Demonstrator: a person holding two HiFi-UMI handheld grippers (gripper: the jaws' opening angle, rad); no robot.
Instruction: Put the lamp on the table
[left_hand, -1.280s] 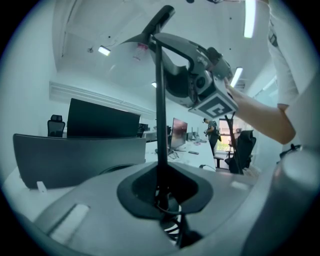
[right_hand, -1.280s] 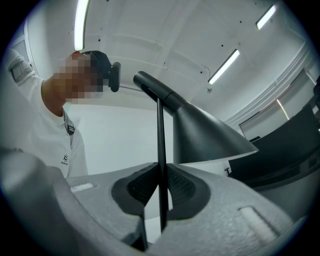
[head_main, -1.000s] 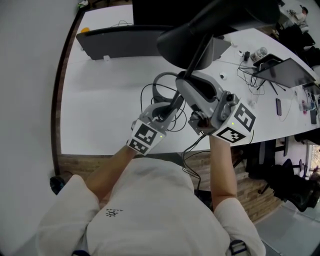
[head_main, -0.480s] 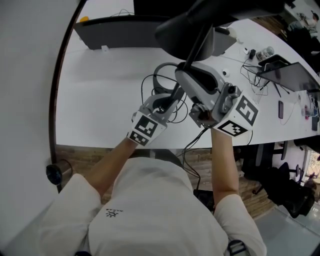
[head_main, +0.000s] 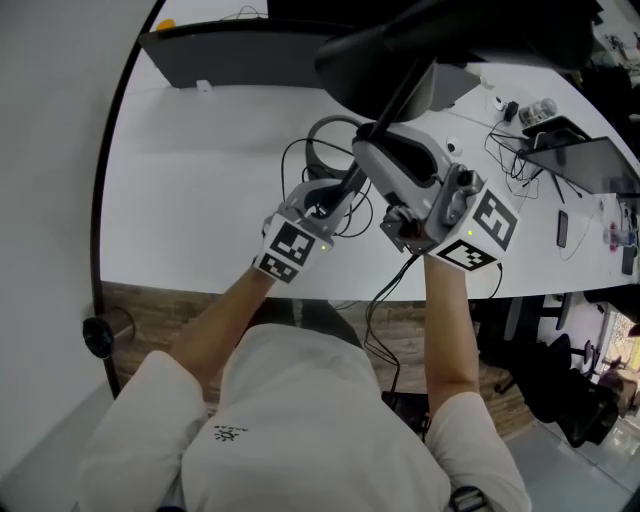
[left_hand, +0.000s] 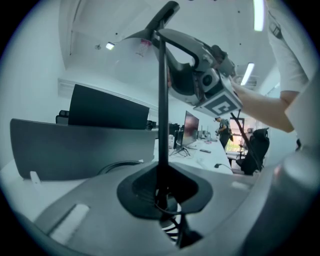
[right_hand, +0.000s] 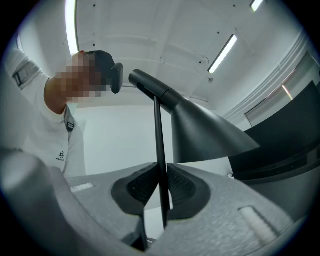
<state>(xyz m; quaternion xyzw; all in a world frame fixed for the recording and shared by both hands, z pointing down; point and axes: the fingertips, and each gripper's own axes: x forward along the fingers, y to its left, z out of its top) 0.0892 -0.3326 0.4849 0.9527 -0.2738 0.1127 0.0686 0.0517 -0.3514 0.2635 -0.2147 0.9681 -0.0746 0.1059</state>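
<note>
The black lamp has a cone shade (head_main: 400, 50) and a thin straight stem (head_main: 398, 95), and both grippers hold it above the white table (head_main: 190, 190). My right gripper (head_main: 372, 138) is shut on the stem high up, under the shade. My left gripper (head_main: 345, 192) is shut on the stem lower down. In the left gripper view the stem (left_hand: 162, 100) rises upright from between the pads (left_hand: 135, 192), with the right gripper (left_hand: 202, 80) clamped above. In the right gripper view the stem (right_hand: 159, 150) runs between closed pads (right_hand: 185, 187), with the shade (right_hand: 205, 135) to the right. The lamp's foot is hidden.
Looped cables (head_main: 312, 160) lie on the table under the grippers, and one cable (head_main: 385, 295) hangs over the near edge. A dark panel (head_main: 240, 55) stands at the back. A laptop (head_main: 585, 160), a phone (head_main: 560, 228) and small items sit at right. A chair (head_main: 560, 385) stands off the table.
Both grippers have sunk a little with the lamp and moved further over the table. Their grips on the stem are unchanged.
</note>
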